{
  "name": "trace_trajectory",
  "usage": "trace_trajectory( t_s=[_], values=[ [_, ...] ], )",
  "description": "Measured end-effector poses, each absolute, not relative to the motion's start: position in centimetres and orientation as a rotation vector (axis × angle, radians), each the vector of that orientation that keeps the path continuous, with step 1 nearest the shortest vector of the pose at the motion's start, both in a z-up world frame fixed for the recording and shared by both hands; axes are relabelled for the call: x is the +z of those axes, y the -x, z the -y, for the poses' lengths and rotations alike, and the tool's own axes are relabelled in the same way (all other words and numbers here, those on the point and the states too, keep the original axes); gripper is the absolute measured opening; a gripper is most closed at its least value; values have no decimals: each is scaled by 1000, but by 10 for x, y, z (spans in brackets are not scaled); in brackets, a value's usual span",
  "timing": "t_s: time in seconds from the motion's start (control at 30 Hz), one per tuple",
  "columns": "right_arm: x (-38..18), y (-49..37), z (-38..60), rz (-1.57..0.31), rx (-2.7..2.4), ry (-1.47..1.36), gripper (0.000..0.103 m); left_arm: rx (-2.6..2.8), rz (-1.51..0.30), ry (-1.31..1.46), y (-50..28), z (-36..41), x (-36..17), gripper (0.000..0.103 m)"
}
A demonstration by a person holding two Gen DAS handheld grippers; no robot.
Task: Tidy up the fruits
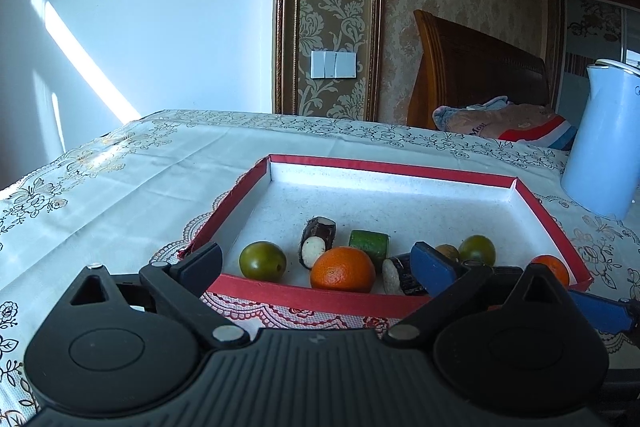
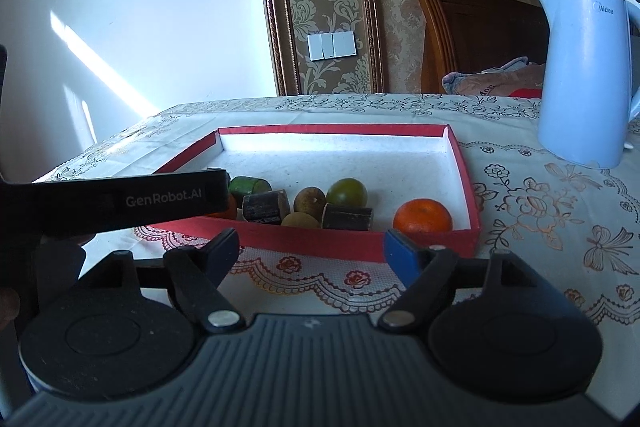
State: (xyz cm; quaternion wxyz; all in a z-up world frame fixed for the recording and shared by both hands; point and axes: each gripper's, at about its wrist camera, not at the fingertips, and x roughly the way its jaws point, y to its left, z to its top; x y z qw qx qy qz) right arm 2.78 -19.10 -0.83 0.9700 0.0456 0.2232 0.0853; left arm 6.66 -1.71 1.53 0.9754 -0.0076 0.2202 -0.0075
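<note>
A shallow red box (image 1: 392,169) (image 2: 332,129) with a white floor holds the fruit. In the left wrist view an orange (image 1: 343,269) lies by the front wall, between the wide fingers of my left gripper (image 1: 318,261), which is open; neither pad touches it. Around it are a green round fruit (image 1: 263,261), dark cane pieces (image 1: 316,239) and a green chunk (image 1: 369,245). My right gripper (image 2: 314,251) is open with nothing between its fingers, just short of the box's front wall. Beyond it are a second orange (image 2: 423,215), a green fruit (image 2: 347,191) and brown fruits (image 2: 309,201).
A white electric kettle (image 2: 586,75) (image 1: 600,143) stands on the lace tablecloth (image 2: 540,211) right of the box. The left gripper's black finger (image 2: 132,201) crosses the box's left corner in the right wrist view. A wooden headboard (image 1: 472,75) and bedding lie behind the table.
</note>
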Motion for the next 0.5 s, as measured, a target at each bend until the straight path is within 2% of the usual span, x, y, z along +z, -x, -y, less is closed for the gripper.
trace_trajectory(
  t_s=[0.5],
  values=[
    [-8, -27, 190, -455, 174, -89, 78, -9, -414, -28, -59, 23, 17, 103]
  ],
)
